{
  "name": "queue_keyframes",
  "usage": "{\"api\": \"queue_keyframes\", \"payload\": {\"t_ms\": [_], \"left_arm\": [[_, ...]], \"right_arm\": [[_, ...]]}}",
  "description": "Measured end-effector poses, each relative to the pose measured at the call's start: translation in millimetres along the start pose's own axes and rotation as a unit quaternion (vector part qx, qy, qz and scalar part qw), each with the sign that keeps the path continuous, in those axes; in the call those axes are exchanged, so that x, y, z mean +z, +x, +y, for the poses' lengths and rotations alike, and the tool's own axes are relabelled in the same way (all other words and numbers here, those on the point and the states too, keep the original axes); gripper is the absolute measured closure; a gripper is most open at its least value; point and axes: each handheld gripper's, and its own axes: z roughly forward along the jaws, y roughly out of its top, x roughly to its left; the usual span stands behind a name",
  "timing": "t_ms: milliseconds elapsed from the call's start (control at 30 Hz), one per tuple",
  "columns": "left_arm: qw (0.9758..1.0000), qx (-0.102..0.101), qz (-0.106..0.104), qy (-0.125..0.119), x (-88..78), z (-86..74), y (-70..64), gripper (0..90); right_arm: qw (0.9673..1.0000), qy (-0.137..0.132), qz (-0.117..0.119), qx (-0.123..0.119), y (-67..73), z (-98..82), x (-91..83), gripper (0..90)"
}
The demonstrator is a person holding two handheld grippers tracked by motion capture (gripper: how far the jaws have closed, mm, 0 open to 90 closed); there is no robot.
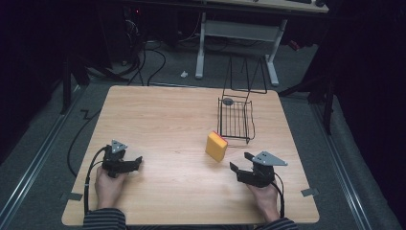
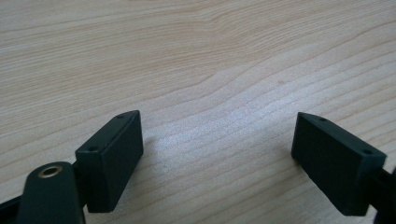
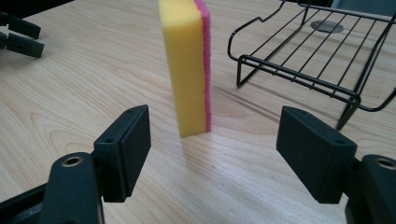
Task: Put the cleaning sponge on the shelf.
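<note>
Your right gripper [image 3: 212,154] stood wide open and empty at the bottom of its own view, the sponge [image 3: 187,65] upright at centre frame, just ahead and untouched. You looked set to approach; next you'd need to straddle it and squeeze. It was yellow foam with a pink face, beside the wire rack [image 3: 303,70].

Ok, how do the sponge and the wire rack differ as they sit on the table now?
The sponge is a solid yellow block with a pink face; the wire rack is an open grid of thin black wire. The sponge stands upright on a narrow end; the wire rack sits low on its feet, with a small grey disc at its far end. The sponge is nearer the open right tongs; the wire rack lies beyond. Both rest on the wooden table, untouched.
</note>
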Motion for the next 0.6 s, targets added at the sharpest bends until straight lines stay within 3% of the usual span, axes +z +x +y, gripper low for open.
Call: {"api": "queue_keyframes", "payload": {"t_ms": [600], "left_arm": [[1.0000, 0.000, 0.000, 0.000, 0.0, 0.0, 0.1, 17.2]], "right_arm": [[0.9998, 0.005, 0.017, -0.012, 9.3, 21.5, 26.9, 27.2]]}}
